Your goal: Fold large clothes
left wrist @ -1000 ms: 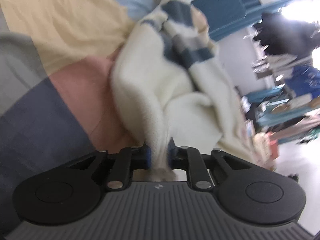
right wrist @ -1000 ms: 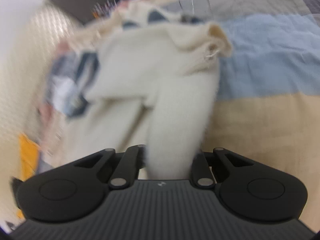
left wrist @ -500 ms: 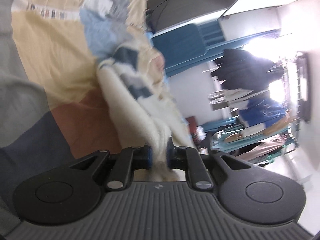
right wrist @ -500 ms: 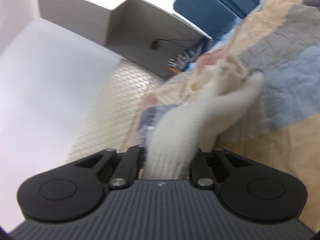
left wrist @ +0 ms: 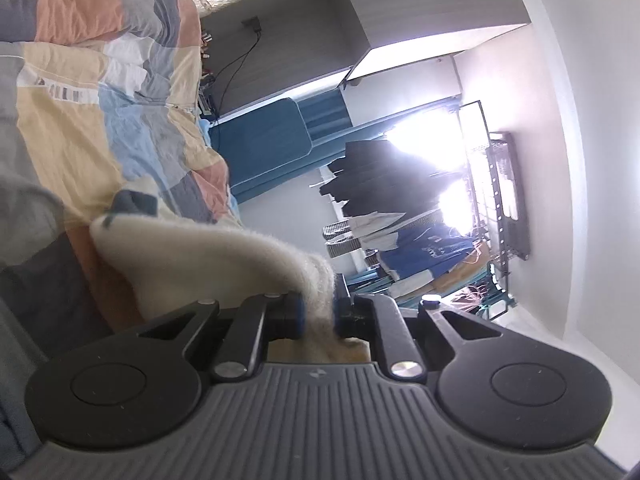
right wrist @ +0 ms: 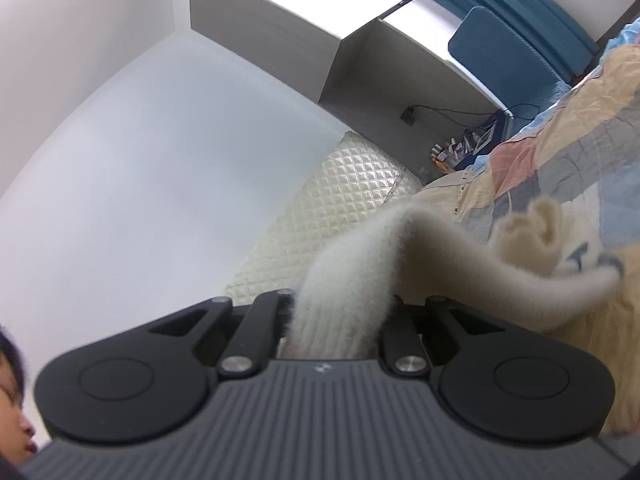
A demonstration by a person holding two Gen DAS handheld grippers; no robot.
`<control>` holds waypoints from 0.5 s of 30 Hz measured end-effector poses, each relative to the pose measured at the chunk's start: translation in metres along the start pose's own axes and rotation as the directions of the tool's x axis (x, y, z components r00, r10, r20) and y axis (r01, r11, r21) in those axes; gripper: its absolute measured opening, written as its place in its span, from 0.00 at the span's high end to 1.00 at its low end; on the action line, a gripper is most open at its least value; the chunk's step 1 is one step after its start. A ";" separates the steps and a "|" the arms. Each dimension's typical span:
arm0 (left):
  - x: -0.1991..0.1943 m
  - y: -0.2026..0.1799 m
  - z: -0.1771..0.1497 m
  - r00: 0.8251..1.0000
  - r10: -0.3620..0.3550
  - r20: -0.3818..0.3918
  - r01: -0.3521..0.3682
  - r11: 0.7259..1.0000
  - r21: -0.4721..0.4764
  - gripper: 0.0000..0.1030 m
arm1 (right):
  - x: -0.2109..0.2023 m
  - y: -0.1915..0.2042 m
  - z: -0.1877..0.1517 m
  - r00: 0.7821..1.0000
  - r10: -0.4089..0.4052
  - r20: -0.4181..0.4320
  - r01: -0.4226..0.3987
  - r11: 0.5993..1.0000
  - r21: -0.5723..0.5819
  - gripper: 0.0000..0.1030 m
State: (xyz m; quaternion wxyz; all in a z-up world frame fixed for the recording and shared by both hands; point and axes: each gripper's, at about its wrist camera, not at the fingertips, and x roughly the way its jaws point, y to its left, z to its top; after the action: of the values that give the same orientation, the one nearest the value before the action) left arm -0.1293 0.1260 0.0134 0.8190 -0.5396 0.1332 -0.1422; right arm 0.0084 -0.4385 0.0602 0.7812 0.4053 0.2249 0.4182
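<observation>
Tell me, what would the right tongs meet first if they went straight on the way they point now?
Probably only the cream sweater that the right tongs already pinch, arching ahead of them. Past it, the quilted headboard and white wall lie in line, but depth is hard to judge.

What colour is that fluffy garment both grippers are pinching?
Cream-white sweater with dark blue-grey patches, clearest in the left wrist view.

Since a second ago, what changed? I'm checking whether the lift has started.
Both grippers tilted up from the quilt toward the room, drawing the cream sweater out from a bunched heap into taut strands. Unchanged: the left gripper and right gripper stay clamped on the sweater.
</observation>
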 end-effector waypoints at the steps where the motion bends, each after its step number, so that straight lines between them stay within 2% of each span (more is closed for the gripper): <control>1: 0.001 0.001 0.000 1.000 0.007 -0.007 -0.007 1.000 0.004 0.86 | 0.002 -0.002 -0.001 1.000 -0.020 0.001 0.020 1.000 0.003 0.85; 3: 0.007 0.005 0.002 1.000 0.014 -0.014 -0.013 1.000 0.019 0.86 | 0.009 -0.010 -0.002 0.999 -0.052 0.000 0.052 0.998 0.019 0.85; 6: 0.028 0.008 0.012 0.998 0.061 -0.011 -0.060 0.996 0.061 0.86 | 0.020 -0.024 0.003 0.994 -0.106 0.017 0.105 0.993 0.047 0.85; 10: 0.086 0.012 0.044 0.993 0.117 0.008 -0.117 0.986 0.119 0.86 | 0.052 -0.044 0.030 0.983 -0.179 0.045 0.175 0.980 0.092 0.85; 15: 0.171 0.030 0.090 0.978 0.206 0.018 -0.207 0.969 0.134 0.85 | 0.114 -0.074 0.072 0.954 -0.294 0.061 0.284 0.950 0.129 0.85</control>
State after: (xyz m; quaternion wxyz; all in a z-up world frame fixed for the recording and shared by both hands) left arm 0.0647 0.1494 0.0093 0.8643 -0.4665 0.1771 -0.0637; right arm 0.1553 -0.3993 0.0389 0.8168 0.4300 0.2751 0.2686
